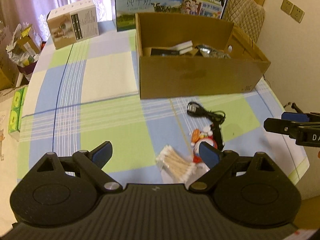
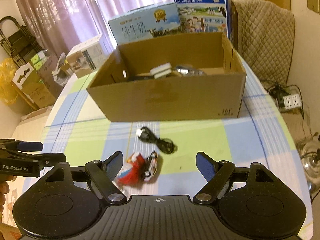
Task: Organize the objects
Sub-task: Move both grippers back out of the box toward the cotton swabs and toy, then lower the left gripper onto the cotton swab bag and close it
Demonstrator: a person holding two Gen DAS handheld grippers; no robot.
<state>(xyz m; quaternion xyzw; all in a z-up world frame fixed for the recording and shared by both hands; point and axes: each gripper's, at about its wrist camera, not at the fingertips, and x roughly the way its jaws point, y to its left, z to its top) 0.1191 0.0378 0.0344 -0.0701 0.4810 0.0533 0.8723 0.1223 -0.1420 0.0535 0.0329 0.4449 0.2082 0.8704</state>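
An open cardboard box (image 1: pixel 200 78) (image 2: pixel 170 100) stands on the checked tablecloth and holds a few small items. In front of it lie a black USB cable (image 1: pixel 208 115) (image 2: pixel 158 141), a red-and-white figure toy (image 1: pixel 197 140) (image 2: pixel 132 170), a small toy car (image 2: pixel 151 166) and a pack of cotton swabs (image 1: pixel 176 166). My left gripper (image 1: pixel 158 152) is open and empty, just above the swabs. My right gripper (image 2: pixel 159 164) is open and empty, with the toy and car between its fingers. Each gripper shows at the other view's edge: the right one (image 1: pixel 290 128), the left one (image 2: pixel 30 156).
Milk cartons (image 1: pixel 148 2) (image 2: pixel 146 24) and a white box (image 1: pixel 74 23) stand at the table's far edge. A quilted chair (image 2: pixel 264 38) is at the right. Boxes and clutter (image 2: pixel 30 76) sit beyond the left edge, a power strip (image 2: pixel 290 101) on the floor.
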